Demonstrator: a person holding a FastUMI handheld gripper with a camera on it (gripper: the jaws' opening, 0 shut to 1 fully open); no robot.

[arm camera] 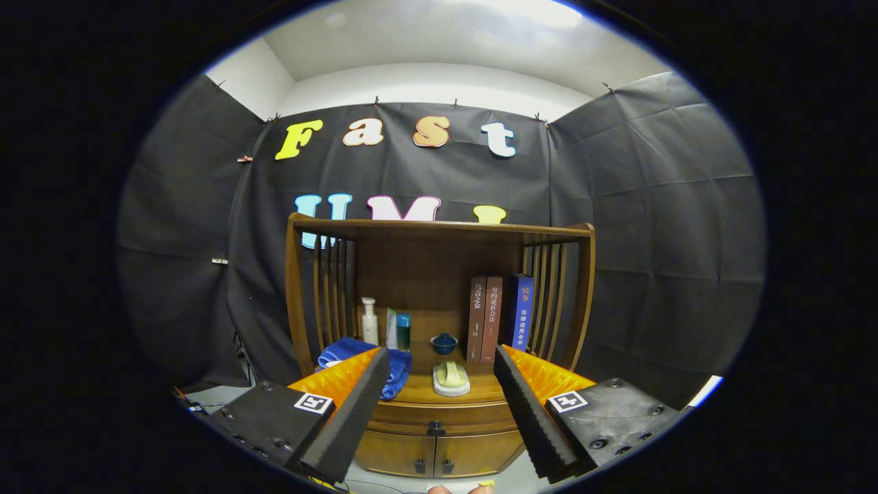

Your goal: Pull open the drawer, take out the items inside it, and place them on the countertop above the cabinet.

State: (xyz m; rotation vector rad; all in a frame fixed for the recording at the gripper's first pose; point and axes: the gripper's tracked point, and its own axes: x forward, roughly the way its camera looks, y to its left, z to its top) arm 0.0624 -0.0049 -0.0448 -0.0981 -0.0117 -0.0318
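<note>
Cabinet (439, 274) polished brown wood, slight sheen, slatted wooden sides. Drawer (439, 416) front same smooth wood, dark knob (435, 429) looks like metal, matt. Countertop (418, 391) glossy wood. Blue towel (398, 367) soft cloth, matt, crumpled. White pump bottle (370, 321) smooth plastic. Small blue bowl (444, 343) glazed, shiny, ceramic-looking. Pale slipper (451, 377) soft rubbery or foam finish, matt. Books (497, 322) paper covers, low gloss. Gripper (439, 405) fingers spread apart, holding nothing; pads (357, 412) ribbed, rough, foam-like, matt; housings (610, 412) hard matt plastic with screws. Booth wall (651, 240) creased matt cloth.
</note>
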